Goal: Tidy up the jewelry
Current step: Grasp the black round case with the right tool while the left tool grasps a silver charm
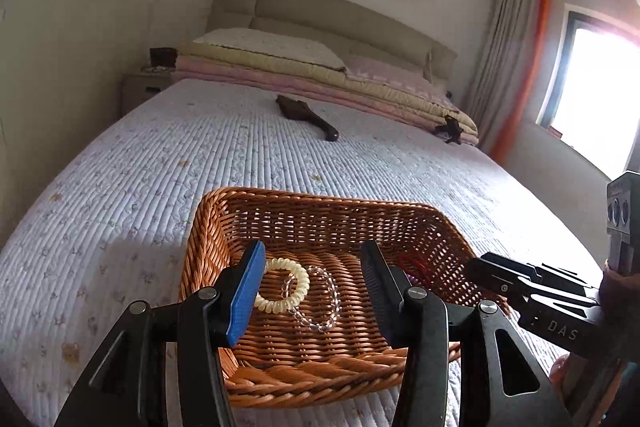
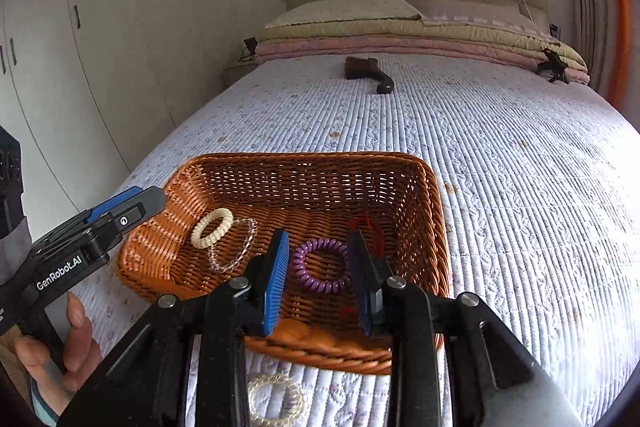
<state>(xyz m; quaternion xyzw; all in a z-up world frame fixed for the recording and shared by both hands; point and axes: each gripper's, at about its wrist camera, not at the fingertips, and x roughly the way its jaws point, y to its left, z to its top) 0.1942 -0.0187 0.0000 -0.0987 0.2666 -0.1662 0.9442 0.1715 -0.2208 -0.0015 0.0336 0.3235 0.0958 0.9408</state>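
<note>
Grippers are hovering over the wicker basket [image 2: 434, 227] on the bed [image 2: 520, 167]. Left gripper [image 1: 316, 291] is gaping wide above a cream coil [image 1: 286, 285]; right gripper [image 2: 320, 279] is standing narrowly parted (nothing held) around a purple coil [image 2: 320, 265].

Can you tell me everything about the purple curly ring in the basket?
The purple ring is a coiled, phone-cord style loop that looks like shiny plastic. It lies flat on the woven floor of the wicker basket, on its right side, next to something red. The right gripper hovers over it, jaws open, not touching.
</note>
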